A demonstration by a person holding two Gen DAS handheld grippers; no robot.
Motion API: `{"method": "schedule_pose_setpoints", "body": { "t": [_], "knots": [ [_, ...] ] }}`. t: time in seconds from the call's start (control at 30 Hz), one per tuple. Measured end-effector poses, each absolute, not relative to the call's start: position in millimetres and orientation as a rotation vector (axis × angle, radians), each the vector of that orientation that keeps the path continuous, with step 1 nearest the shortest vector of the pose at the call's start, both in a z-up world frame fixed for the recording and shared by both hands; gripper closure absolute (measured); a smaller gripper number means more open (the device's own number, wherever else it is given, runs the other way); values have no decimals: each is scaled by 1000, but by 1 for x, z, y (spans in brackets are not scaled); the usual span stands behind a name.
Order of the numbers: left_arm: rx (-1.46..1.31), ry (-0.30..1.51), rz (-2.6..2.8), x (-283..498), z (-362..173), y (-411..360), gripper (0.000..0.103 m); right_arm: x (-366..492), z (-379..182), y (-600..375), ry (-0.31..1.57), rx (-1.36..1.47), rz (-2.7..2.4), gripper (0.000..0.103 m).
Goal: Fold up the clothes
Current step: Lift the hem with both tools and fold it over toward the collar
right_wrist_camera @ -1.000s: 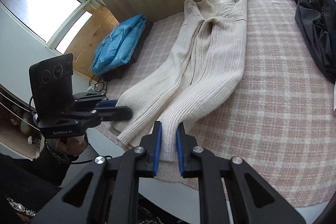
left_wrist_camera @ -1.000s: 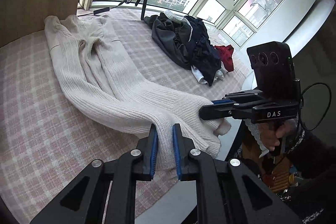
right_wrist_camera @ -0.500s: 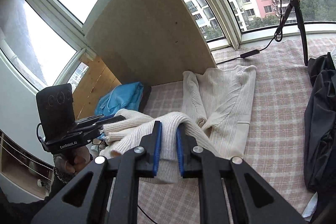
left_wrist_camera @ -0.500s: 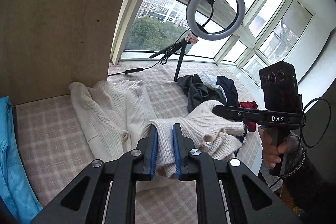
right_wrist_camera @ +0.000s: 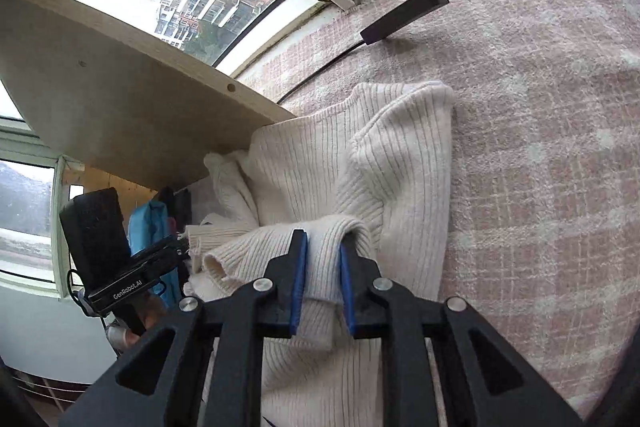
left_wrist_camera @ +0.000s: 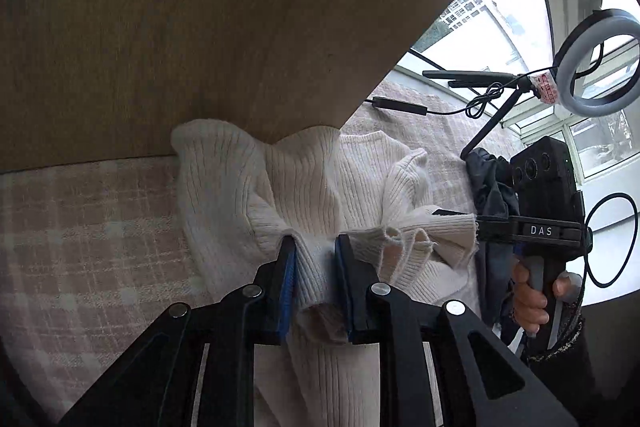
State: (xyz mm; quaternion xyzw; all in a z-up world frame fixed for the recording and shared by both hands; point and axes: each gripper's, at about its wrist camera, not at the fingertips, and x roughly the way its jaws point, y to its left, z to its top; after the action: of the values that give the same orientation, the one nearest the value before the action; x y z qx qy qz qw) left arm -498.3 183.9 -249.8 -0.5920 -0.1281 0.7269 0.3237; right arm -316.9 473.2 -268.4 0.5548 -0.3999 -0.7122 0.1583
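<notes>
A cream ribbed knit garment (left_wrist_camera: 304, 179) lies on the pink checked cloth (left_wrist_camera: 80, 227), doubled over on itself. My left gripper (left_wrist_camera: 316, 251) is shut on one end of it, held over the garment's upper part near the wooden board. My right gripper (right_wrist_camera: 323, 247) is shut on the other end of the garment (right_wrist_camera: 400, 167). The right gripper also shows at the right of the left wrist view (left_wrist_camera: 456, 217), and the left gripper at the left of the right wrist view (right_wrist_camera: 182, 247). Both held ends hang side by side at the same height.
A wooden board (left_wrist_camera: 180, 27) stands just behind the garment. A ring light on a tripod (left_wrist_camera: 596, 63) and its cable with inline box (right_wrist_camera: 404, 17) are on the cloth to the right. Dark clothes (left_wrist_camera: 488, 183) lie right. A blue bag (right_wrist_camera: 156, 223) is at left.
Both grippers carried the garment's lower ends up and forward from the near table edge to over its top end by the board, folding it in half.
</notes>
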Motion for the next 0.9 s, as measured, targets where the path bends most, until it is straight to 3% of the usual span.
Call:
{"method": "schedule_pose_setpoints", "body": {
  "t": [0.03,0.07,0.1,0.2,0.27,0.37,0.53,0.6,0.63,0.67,0.73,0.77,0.9],
  "knots": [
    [-1534,-356,1933,-501,-244,178,74,-315,-264,479,-1152,1552,-2038,82],
    [-1506,-362,1958,-501,-237,171,59,-313,-258,485,-1150,1512,-2051,73],
    [-1476,-363,1983,-499,-229,163,54,-309,-249,490,-1128,1469,-2081,60],
    [-1382,-340,2061,-490,-208,143,52,-294,-230,506,-1084,1364,-2150,57],
    [-1319,-229,2103,-471,-204,144,50,-285,-221,507,-960,1307,-2233,57],
    [-1296,-101,2080,-449,-215,160,50,-278,-221,494,-752,1297,-2317,57],
    [-1374,-22,2021,-450,-248,197,50,-297,-249,453,-598,1370,-2250,57],
    [-1389,7,2012,-453,-257,207,53,-305,-258,438,-524,1407,-2242,57],
    [-1390,14,2014,-454,-260,211,58,-307,-261,433,-494,1417,-2242,57],
    [-1386,8,2009,-453,-261,214,71,-310,-265,428,-466,1425,-2244,58],
    [-1364,6,2008,-450,-258,216,86,-307,-263,426,-448,1392,-2260,75],
    [-1343,16,2017,-446,-254,217,87,-303,-258,426,-454,1364,-2268,87],
    [-1269,-123,2055,-436,-228,193,88,-286,-233,438,-531,1244,-2299,88]
  ]
}}
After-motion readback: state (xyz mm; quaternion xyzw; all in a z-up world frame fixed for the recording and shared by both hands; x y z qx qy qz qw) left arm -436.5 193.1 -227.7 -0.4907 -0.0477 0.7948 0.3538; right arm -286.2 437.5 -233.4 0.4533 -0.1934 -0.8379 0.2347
